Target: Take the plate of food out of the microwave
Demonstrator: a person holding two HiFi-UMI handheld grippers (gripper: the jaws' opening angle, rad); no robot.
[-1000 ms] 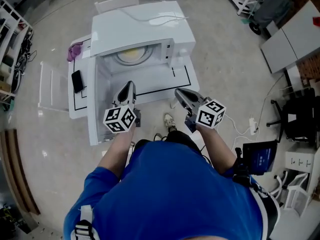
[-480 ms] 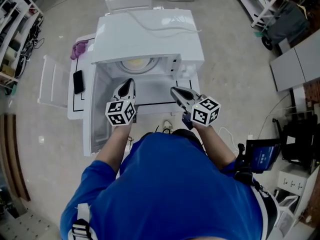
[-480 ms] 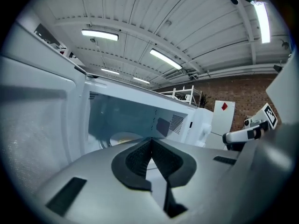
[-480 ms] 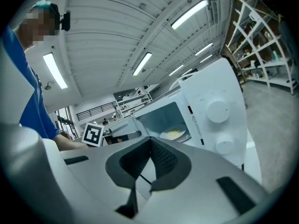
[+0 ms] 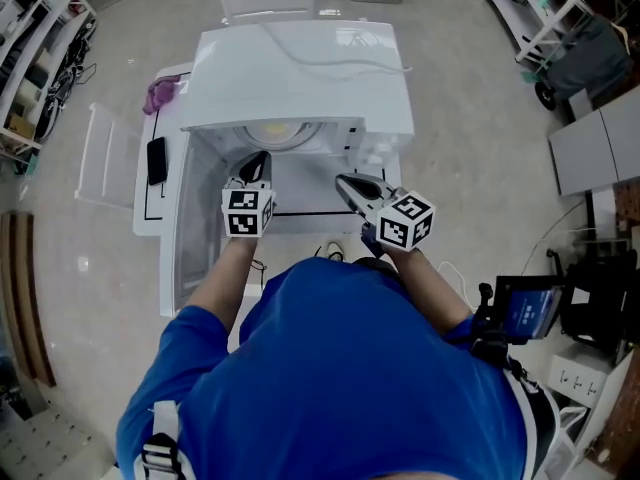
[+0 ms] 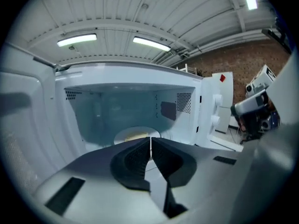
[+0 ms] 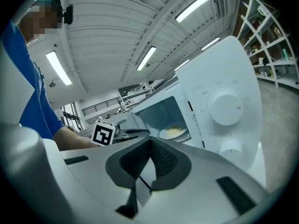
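Observation:
A white microwave (image 5: 300,68) stands on a low white table with its door (image 5: 190,223) swung open to the left. Inside sits a white plate of yellowish food (image 5: 275,130), also in the left gripper view (image 6: 135,135) and the right gripper view (image 7: 174,132). My left gripper (image 5: 257,161) is shut and empty, its tips at the oven mouth just short of the plate. My right gripper (image 5: 345,183) is shut and empty too, in front of the oven's right half below the control panel (image 7: 224,111). Both jaw pairs (image 6: 150,146) (image 7: 150,146) meet with nothing between them.
A black phone (image 5: 156,160) and a purple cloth (image 5: 160,95) lie on the table (image 5: 150,218) left of the microwave. A white chair (image 5: 100,158) stands at the left. Shelving (image 5: 40,38), carts and cables ring the floor.
Both grippers have moved forward toward the microwave; the left one's tips have reached the open cavity. The head view has shifted closer over the oven.

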